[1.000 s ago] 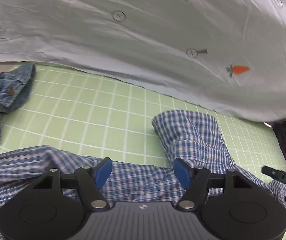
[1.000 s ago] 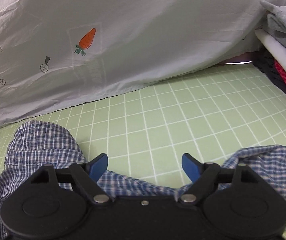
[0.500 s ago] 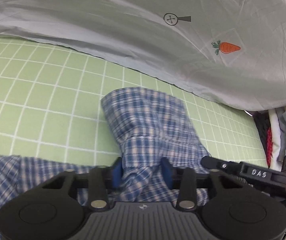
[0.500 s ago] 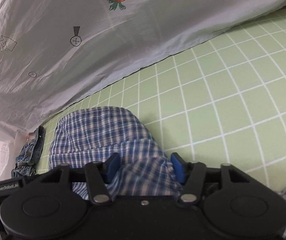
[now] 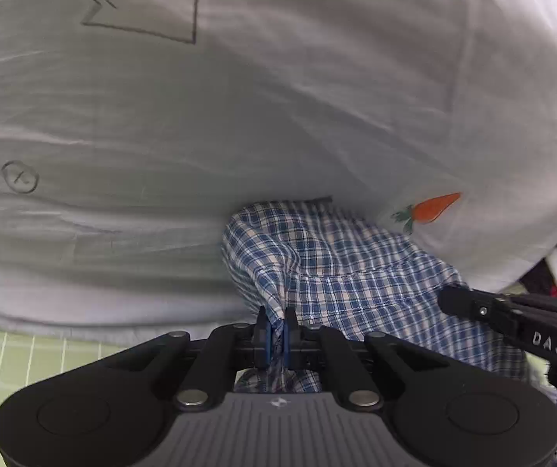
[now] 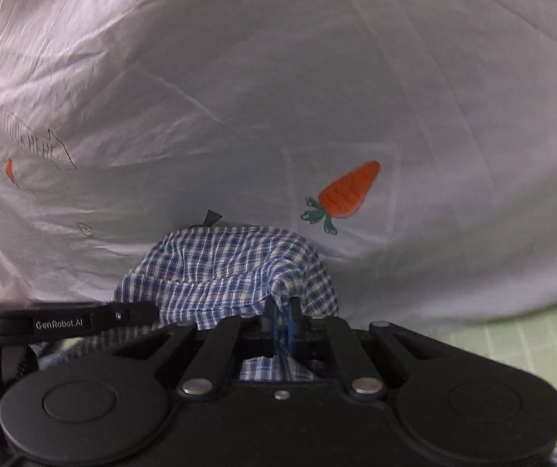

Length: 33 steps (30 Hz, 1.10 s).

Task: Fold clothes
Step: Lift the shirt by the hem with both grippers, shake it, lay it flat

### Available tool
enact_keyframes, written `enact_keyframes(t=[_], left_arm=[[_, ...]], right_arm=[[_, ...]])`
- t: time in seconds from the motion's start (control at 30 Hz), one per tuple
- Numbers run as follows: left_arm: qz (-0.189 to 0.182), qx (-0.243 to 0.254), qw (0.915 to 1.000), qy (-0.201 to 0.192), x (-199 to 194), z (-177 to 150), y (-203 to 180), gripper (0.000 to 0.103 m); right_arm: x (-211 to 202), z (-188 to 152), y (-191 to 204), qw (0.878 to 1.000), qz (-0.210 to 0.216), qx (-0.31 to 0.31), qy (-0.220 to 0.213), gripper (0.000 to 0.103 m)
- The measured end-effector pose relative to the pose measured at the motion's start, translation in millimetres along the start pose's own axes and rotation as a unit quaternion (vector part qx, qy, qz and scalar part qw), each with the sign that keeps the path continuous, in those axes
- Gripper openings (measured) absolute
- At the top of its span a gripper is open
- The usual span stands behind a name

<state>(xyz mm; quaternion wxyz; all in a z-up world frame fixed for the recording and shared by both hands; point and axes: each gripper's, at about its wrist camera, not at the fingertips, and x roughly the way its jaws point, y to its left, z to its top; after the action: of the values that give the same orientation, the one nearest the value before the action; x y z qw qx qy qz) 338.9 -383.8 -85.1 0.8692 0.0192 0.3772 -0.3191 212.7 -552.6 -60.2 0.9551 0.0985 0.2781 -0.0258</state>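
2 pairs of tongs grip our blue-and-white checked cotton shirt (image 5: pixel 340 272): the left tongs (image 5: pixel 276 334) and the right tongs (image 6: pixel 283 321) are each closed on a pinch of its cloth. It hangs bunched between them, in front of a white carrot-print sheet (image 6: pixel 317 97), above the green grid-patterned table (image 6: pixel 531 342). We judge that no neat fold is made yet; nearly all work remains.

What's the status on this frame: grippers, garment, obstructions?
Left gripper shut on plaid shirt. Right gripper shut on the same shirt. White carrot-print sheet hangs right behind the fabric, filling both views.
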Motion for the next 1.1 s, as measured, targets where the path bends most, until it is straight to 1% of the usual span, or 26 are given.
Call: enact_keyframes(t=[0.1, 0.27, 0.37, 0.47, 0.53, 0.57, 0.6, 0.63, 0.67, 0.7, 0.73, 0.77, 0.8, 0.83, 0.87, 0.9, 0.93, 1.0, 1.03, 1.1], left_arm=[[0.020, 0.014, 0.9996, 0.011, 31, -2, 2, 0.006], [0.026, 0.017, 0.9990, 0.031, 64, -16, 8, 0.006], [0.022, 0.022, 0.9989, 0.034, 75, -20, 11, 0.006], [0.016, 0.007, 0.9995, 0.028, 79, -21, 14, 0.008], [0.020, -0.001, 0.9993, 0.031, 77, -21, 15, 0.012], [0.024, -0.004, 0.9990, 0.036, 77, -20, 14, 0.017], [0.032, -0.005, 0.9986, 0.042, 75, -16, 13, 0.021], [0.037, -0.005, 0.9985, 0.040, 70, -11, 11, 0.029], [0.042, -0.004, 0.9985, 0.035, 64, -5, 8, 0.042], [0.045, -0.004, 0.9987, 0.024, 52, 0, 6, 0.049], [0.047, -0.005, 0.9988, 0.010, 38, 4, 3, 0.067], [0.050, -0.006, 0.9987, -0.004, 24, 8, 1, 0.083], [0.055, -0.009, 0.9983, -0.018, 7, 10, -1, 0.087], [0.059, -0.015, 0.9978, -0.027, -12, 7, -3, 0.090], [0.063, -0.021, 0.9972, -0.035, -31, 4, -4, 0.090], [0.067, -0.027, 0.9965, -0.042, -51, 0, -5, 0.091], [0.074, -0.034, 0.9957, -0.043, -71, -10, -8, 0.093], [0.093, -0.048, 0.9940, -0.033, -109, -40, -21, 0.096], [0.099, -0.055, 0.9933, -0.024, -128, -58, -25, 0.096], [0.098, -0.066, 0.9931, 0.004, -162, -100, -32, 0.096]], right_arm=[[34, -12, 10, 0.998, -0.033, -0.043, 0.016, 0.004], [86, -39, -3, 0.996, -0.057, -0.029, 0.060, 0.004], [101, -47, -10, 0.996, -0.059, -0.020, 0.071, 0.004], [107, -51, -16, 0.995, -0.058, -0.018, 0.073, 0.005], [108, -51, -17, 0.995, -0.057, -0.027, 0.073, 0.005], [109, -48, -18, 0.995, -0.055, -0.024, 0.080, 0.007], [109, -45, -19, 0.995, -0.054, -0.019, 0.087, 0.010], [109, -41, -21, 0.994, -0.052, -0.013, 0.095, 0.018], [107, -35, -20, 0.994, -0.056, -0.011, 0.092, 0.047], [103, -28, -18, 0.994, -0.060, -0.010, 0.087, 0.069], [91, -22, -20, 0.996, -0.059, -0.002, 0.071, 0.073], [77, -16, -23, 0.997, -0.057, 0.006, 0.052, 0.075], [58, -16, -27, 0.997, -0.057, 0.014, 0.041, 0.079], [39, -16, -31, 0.998, -0.058, 0.022, 0.033, 0.081], [19, -17, -36, 0.998, -0.059, 0.029, 0.024, 0.085], [-1, -18, -40, 0.997, -0.060, 0.037, 0.016, 0.086], [-21, -19, -45, 0.997, -0.061, 0.044, 0.008, 0.089], [-68, -43, -57, 0.996, -0.077, 0.052, 0.009, 0.101], [-92, -61, -63, 0.994, -0.089, 0.057, 0.013, 0.102], [-138, -101, -75, 0.990, -0.116, 0.072, 0.032, 0.103]])
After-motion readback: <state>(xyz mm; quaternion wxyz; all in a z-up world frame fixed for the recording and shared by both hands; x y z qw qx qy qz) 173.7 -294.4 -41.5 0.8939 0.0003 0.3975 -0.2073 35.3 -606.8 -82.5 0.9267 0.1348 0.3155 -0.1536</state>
